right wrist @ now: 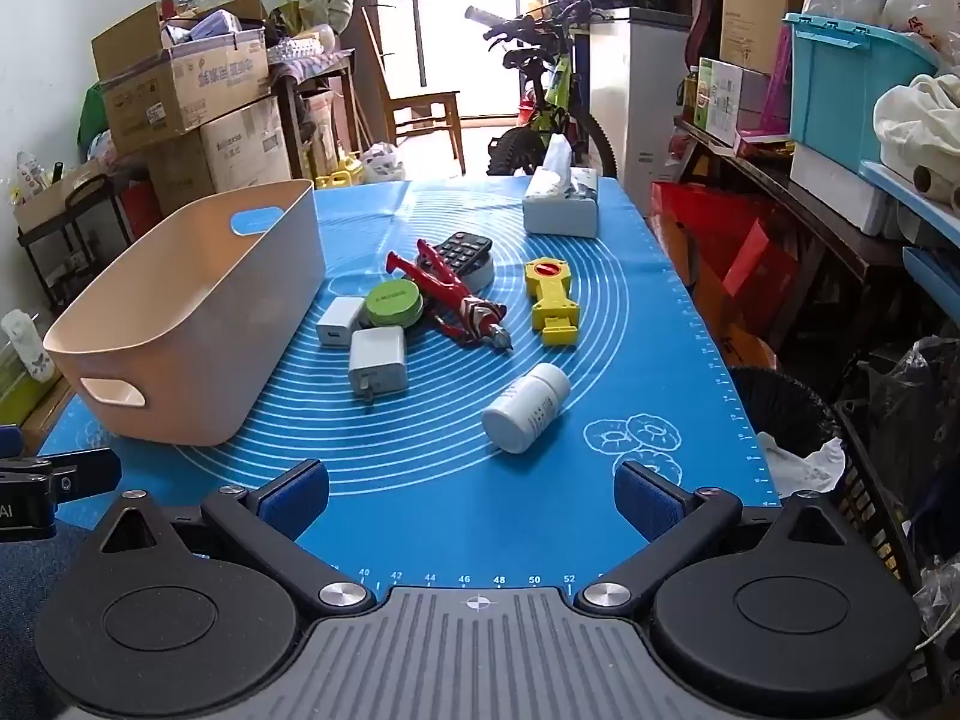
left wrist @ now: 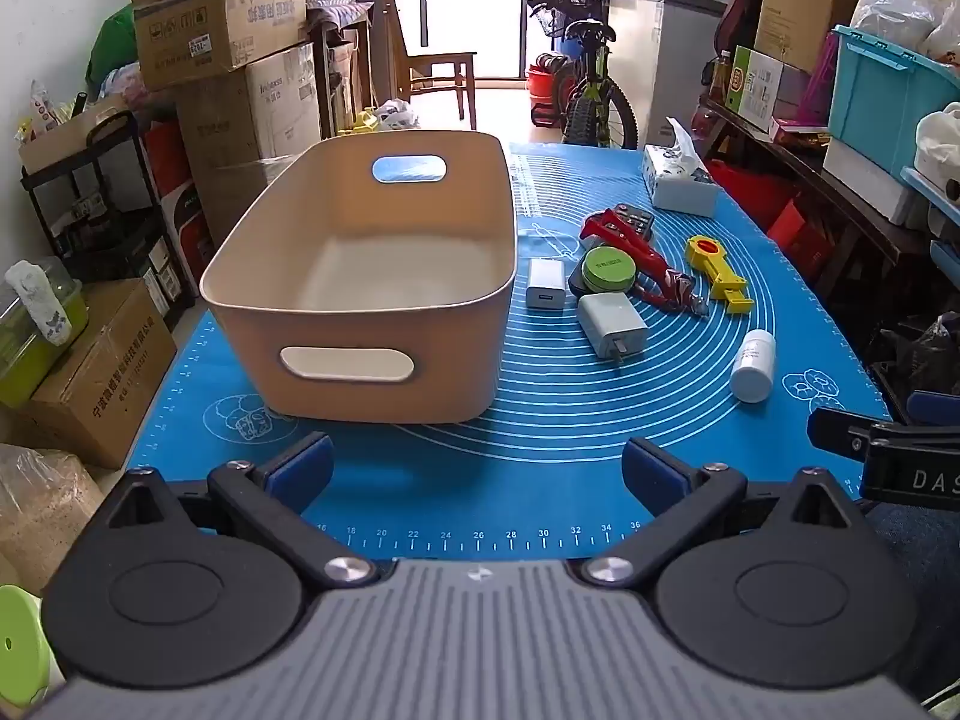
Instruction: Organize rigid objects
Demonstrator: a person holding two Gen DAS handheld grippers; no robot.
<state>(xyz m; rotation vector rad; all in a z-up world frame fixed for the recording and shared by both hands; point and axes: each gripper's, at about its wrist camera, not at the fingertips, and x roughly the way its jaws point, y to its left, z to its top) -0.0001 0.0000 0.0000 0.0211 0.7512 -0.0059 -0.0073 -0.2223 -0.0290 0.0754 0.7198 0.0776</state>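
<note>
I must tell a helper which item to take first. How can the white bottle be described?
Start from the beige plastic bin on the blue mat. Nearest the right gripper lies a white cylindrical bottle, alone among the items in lying apart.

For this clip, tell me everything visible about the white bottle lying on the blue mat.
The white bottle is a small, round pill-type container, plastic by its look, with a white cap and fine print on a label too small to read. It lies on its side, flat bottom toward the cameras, cap pointing away to the right. It rests on the blue mat, apart from the other items, nearest the right gripper. Nothing but the mat touches it.
</note>
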